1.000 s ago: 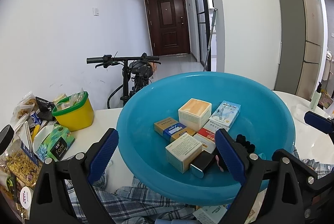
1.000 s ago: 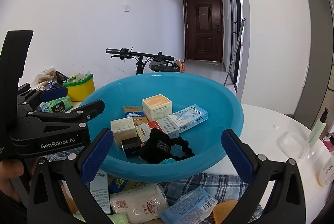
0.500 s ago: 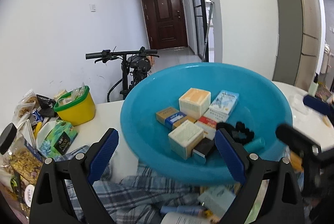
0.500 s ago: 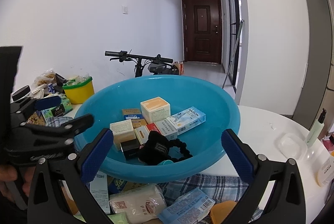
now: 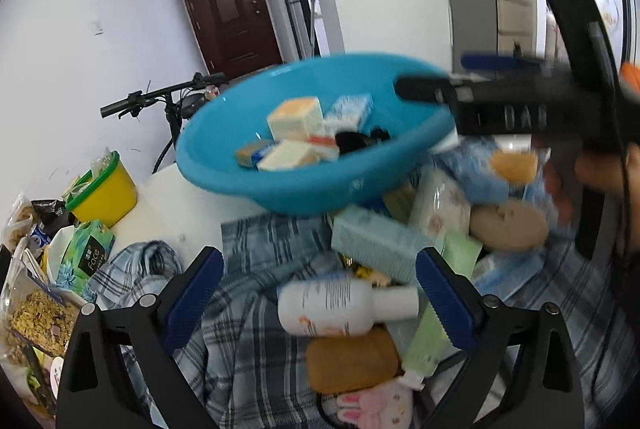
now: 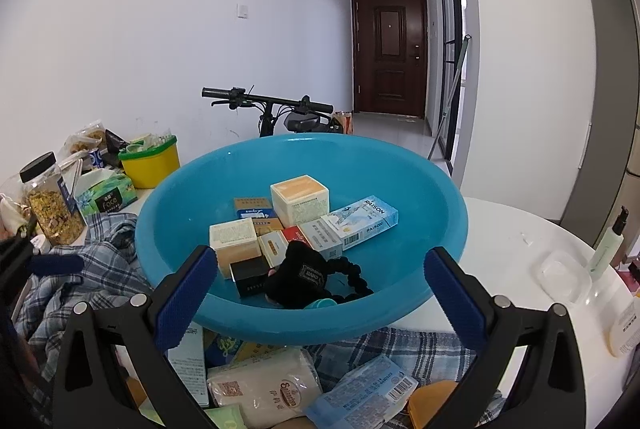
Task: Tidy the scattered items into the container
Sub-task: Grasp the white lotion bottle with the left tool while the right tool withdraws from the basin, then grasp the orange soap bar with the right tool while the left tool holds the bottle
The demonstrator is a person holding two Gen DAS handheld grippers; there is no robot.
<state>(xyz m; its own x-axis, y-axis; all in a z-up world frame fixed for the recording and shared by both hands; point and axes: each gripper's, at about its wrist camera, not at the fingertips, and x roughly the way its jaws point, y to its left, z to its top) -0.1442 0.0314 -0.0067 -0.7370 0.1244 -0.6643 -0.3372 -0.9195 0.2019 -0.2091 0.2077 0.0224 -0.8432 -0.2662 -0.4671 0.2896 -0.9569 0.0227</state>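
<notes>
Now the left gripper point(image 5: 318, 295), fingers wide apart and holding nothing, hangs over a white plastic bottle point(image 5: 340, 306) lying on the checked cloth point(image 5: 248, 309); grabbing it looks next. Further right, the big blue plastic bowl point(image 6: 400, 309) waits, half full. The right gripper point(image 6: 316, 295) is wide apart too.

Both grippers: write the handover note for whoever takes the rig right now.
Left gripper: open, empty, over the pile near the white bottle.
Right gripper: open, empty, at the basin's near rim.
Done: several small boxes and a black scrunchie lie in the basin.
Left: bottle, brown soap, packets and other items on the plaid cloth in front of the basin.
</notes>
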